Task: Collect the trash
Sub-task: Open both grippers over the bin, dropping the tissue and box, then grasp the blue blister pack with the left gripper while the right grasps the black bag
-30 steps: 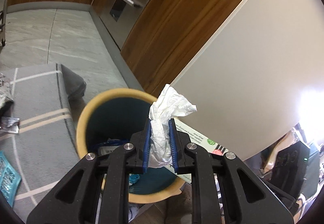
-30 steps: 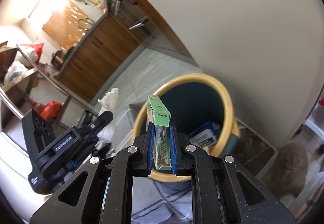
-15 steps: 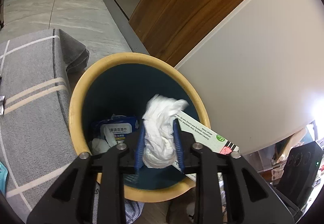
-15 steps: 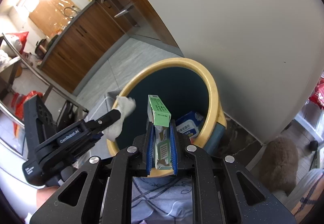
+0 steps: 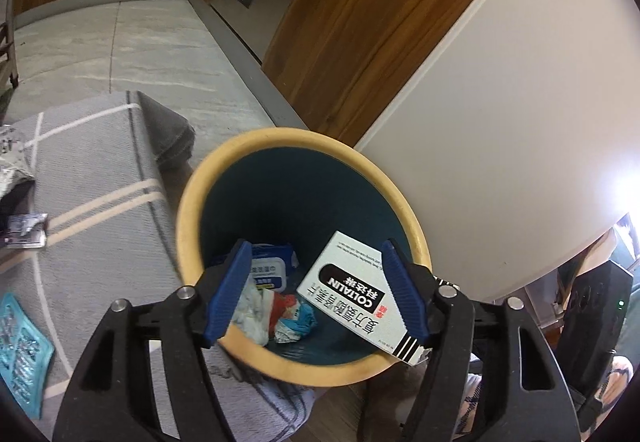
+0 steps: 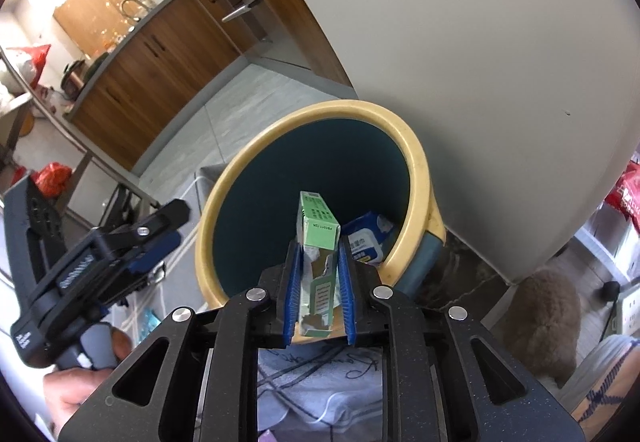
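Note:
A dark teal bin with a yellow rim stands by a white wall; it also shows in the right wrist view. My left gripper is open and empty over the bin's near rim. Inside lie crumpled white tissue, a blue wipes pack and red-blue wrappers. My right gripper is shut on a green and white medicine box, held over the bin's near edge. That box shows in the left wrist view over the bin. The left gripper shows in the right wrist view.
A grey striped rug lies left of the bin with a teal wrapper and foil scraps on it. Wooden cabinets and a white wall stand behind. A furry brown thing lies at the right.
My left gripper moved over the bin, opened and let the white tissue drop in. My right gripper moved closer over the bin, still gripping the box.

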Demonstrator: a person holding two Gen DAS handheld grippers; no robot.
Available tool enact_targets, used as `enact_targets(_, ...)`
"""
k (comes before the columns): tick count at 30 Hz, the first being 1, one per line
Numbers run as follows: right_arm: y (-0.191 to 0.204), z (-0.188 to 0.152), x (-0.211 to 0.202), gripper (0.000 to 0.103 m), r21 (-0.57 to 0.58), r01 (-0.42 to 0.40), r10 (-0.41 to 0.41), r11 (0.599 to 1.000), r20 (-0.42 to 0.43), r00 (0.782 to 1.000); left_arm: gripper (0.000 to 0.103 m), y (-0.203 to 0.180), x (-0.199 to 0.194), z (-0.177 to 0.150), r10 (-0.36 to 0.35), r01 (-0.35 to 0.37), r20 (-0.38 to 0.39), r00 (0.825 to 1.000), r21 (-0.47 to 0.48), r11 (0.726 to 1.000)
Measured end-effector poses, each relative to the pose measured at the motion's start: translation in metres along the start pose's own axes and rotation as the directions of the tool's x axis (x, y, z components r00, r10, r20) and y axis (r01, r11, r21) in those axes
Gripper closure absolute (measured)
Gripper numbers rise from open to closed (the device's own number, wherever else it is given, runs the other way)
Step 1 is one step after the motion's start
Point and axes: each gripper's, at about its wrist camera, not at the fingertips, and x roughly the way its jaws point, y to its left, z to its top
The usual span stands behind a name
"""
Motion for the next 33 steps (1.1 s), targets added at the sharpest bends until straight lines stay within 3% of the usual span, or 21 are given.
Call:
enact_targets(8, 0.004, -0.002, 0.001, 0.074, 0.0, 0.005, -0.005, 1.0, -0.008, 1.0, 0.027, 0.026, -0.037, -0.001, 0.063, -0.063, 0.067, 0.996, 0.002, 0.998)
enact_targets(14, 0.012, -0.004, -0.005, 0.06, -0.019, 0.0, 0.0, 1.0, 0.004, 1.0, 0.024, 0.048, -0.065, -0.01, 0.104, -0.107, 0.116, 0.988, 0.02, 0.994)
enact_targets(26, 0.036, -0.01, -0.007, 0.045, -0.059, -0.033, 0.033, 0.998, 0.011, 0.999, 0.019, 0.108, -0.116, -0.036, 0.281, -0.283, 0.176, 0.943, -0.015, 0.959)
enact_targets(33, 0.054, -0.017, 0.0, 0.039, -0.087, -0.054, 0.053, 0.995, -0.012, 0.999, 0.018, 0.153, -0.132, -0.05, 0.369, -0.358, 0.131, 0.92, -0.102, 0.928)
